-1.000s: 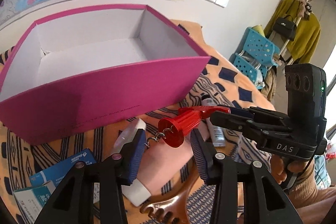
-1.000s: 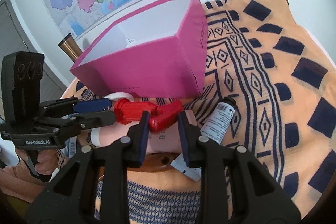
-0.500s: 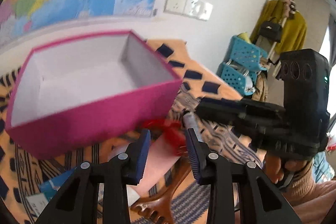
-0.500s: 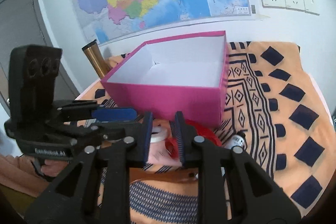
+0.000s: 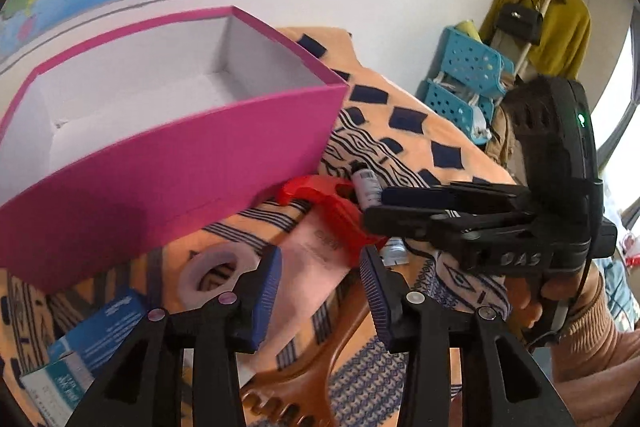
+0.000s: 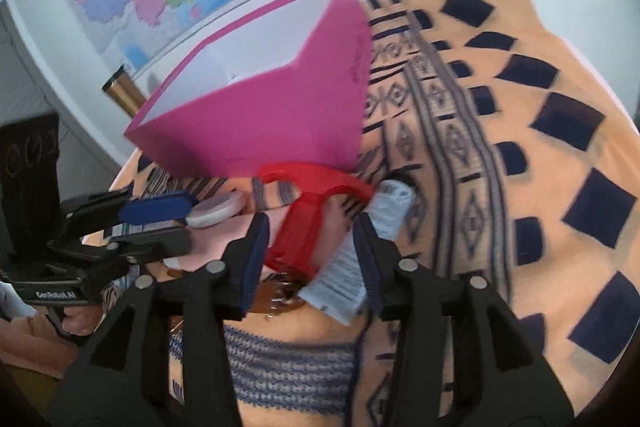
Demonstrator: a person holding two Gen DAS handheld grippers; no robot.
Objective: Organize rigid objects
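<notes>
A red corkscrew (image 5: 328,203) lies on a pink pad (image 5: 316,267) in front of the empty magenta box (image 5: 168,163). It also shows in the right wrist view (image 6: 308,223), between and just beyond my open right gripper (image 6: 310,255). My left gripper (image 5: 320,279) is open and empty, hovering over the pink pad just short of the corkscrew. The right gripper also shows in the left wrist view (image 5: 452,207), beside the corkscrew. A small white tube (image 6: 360,255) lies against the right gripper's right finger.
A white tape roll (image 5: 216,275), blue cartons (image 5: 92,343) and a brown wooden comb (image 5: 296,379) lie on the patterned orange cloth (image 6: 520,147). A gold cylinder (image 6: 124,91) stands behind the box. Blue baskets (image 5: 464,83) stand beyond the table.
The right gripper has opened and the red corkscrew now lies on the pink pad instead of being held up. Both grippers swung up, then came back down near the corkscrew.
</notes>
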